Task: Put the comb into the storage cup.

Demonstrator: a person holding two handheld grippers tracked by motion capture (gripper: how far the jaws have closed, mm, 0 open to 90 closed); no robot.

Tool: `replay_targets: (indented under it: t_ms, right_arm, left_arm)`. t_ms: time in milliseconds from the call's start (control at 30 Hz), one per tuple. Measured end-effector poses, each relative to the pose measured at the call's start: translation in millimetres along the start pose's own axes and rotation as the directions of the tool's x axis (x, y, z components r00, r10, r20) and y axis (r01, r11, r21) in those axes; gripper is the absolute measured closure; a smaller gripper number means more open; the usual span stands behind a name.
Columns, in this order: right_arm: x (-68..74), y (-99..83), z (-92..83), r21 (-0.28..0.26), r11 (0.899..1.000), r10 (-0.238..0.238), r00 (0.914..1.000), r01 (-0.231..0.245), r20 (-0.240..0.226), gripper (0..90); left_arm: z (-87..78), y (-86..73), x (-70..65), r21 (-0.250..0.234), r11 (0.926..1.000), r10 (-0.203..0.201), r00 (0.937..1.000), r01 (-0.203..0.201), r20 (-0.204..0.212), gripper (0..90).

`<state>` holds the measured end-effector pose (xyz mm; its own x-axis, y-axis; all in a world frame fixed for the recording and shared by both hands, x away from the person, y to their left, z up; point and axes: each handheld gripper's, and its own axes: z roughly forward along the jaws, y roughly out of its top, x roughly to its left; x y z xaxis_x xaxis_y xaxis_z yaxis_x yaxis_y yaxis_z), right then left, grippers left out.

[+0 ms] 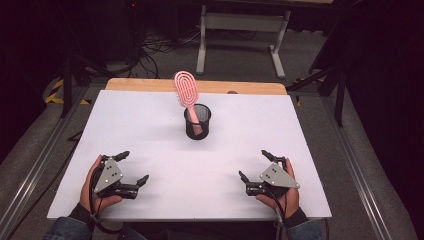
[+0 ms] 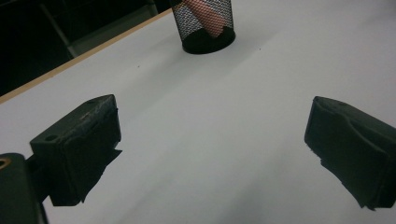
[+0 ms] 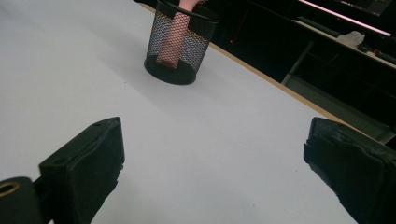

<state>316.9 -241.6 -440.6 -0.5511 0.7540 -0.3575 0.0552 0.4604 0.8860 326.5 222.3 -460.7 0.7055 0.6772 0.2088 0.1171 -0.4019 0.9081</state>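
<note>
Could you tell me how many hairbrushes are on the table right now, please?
1. A pink hairbrush stands handle-down in the black mesh cup near the middle of the table, its head leaning left above the rim.

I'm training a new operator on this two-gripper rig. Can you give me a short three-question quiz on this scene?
1. True or false: the pink hairbrush lies flat on the white table.
2. What holds the hairbrush? A) a glass jar B) a black mesh cup C) the right gripper
3. How do the jaws of the left gripper stand?

Key:
1. False; it stands handle down in the cup, head leaning out above the rim.
2. B
3. Wide apart, with nothing between them.
</note>
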Motion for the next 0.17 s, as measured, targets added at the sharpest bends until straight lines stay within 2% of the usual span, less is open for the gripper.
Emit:
replay_targets:
  t_ms: [167]
  right_arm:
    - [0.0,-0.1,-1.2,0.001,1.000,0.006,1.0000,-0.006,0.003,5.4]
  left_arm:
    - [1.7,0.5,-0.3,0.008,0.9999,0.011,0.9999,-0.011,-0.002,5.0]
